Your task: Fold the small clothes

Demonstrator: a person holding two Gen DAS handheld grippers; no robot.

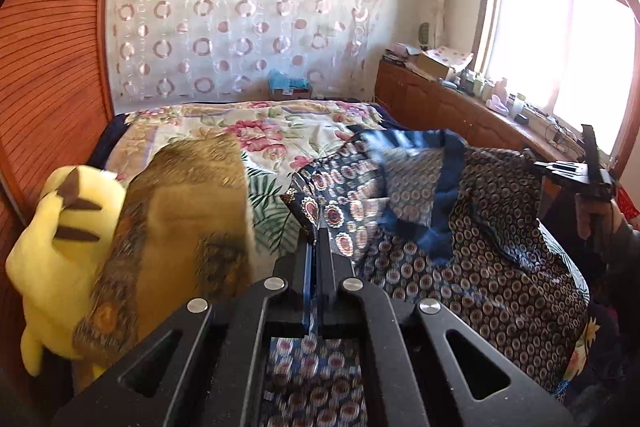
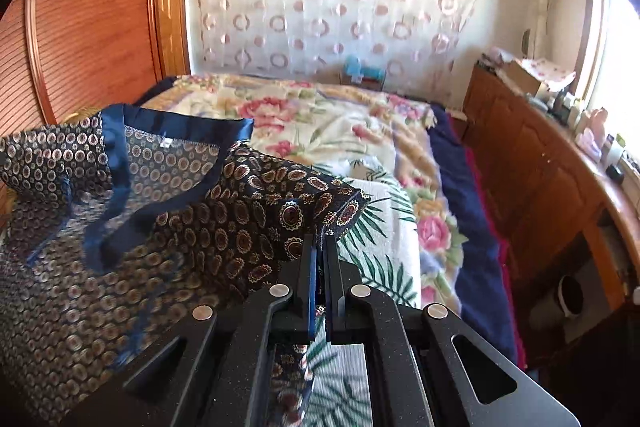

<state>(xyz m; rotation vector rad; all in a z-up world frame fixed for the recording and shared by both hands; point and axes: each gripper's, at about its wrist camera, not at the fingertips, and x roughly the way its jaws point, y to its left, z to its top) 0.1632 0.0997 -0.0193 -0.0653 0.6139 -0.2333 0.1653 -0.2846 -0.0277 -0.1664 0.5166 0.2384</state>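
Above the bed (image 2: pixel 320 131), the left gripper (image 1: pixel 314 241) and right gripper (image 2: pixel 320 247) each have their fingers pinched tight on a sleeve of the patterned shirt (image 1: pixel 460 235).

Patterned blue garment (image 1: pixel 460 239): lower part cut off by the bottom edge in both views, motion-blurred near the lens. Brown cloth (image 1: pixel 192 211) blurred, its shape unclear. Yellow plush toy (image 1: pixel 60 243) half hidden behind it. Items on the cabinet top (image 1: pixel 496 95) too small to identify.
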